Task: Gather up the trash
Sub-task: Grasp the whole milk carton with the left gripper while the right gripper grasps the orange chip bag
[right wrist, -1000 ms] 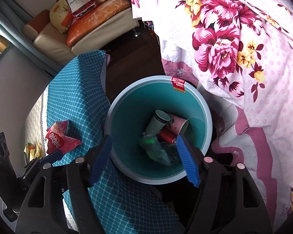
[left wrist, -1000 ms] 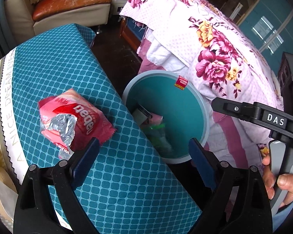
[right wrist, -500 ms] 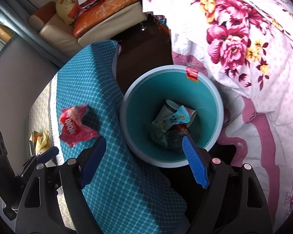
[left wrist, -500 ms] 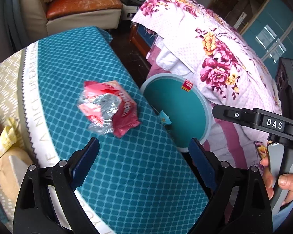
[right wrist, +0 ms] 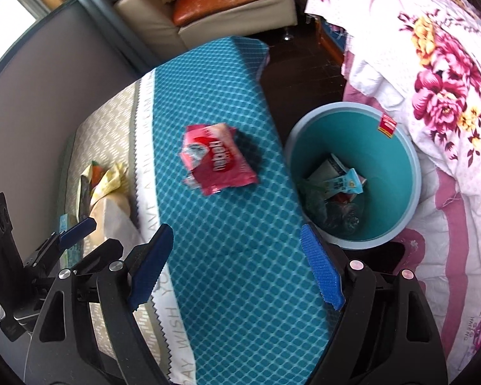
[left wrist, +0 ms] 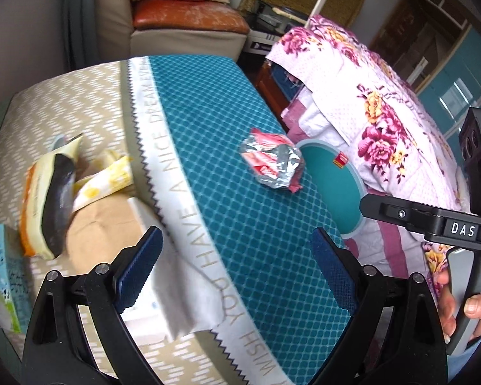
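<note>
Teal bin (right wrist: 397,160) half hidden behind table (left wrist: 240,224); red wrapper (right wrist: 218,160) blurred; both grippers' fingers (left wrist: 141,260) wide apart, empty.

I've swung both grippers off the teal bin (right wrist: 352,173) and over the teal-checked bedspread (right wrist: 234,256). My right gripper (right wrist: 237,272) now frames bare spread, with the red wrapper (right wrist: 216,160) farther off, and a blue packet (right wrist: 343,184) has landed in the bin. The left gripper (left wrist: 237,269) has drifted left, bringing snack bags (left wrist: 51,189) into sight.
</note>
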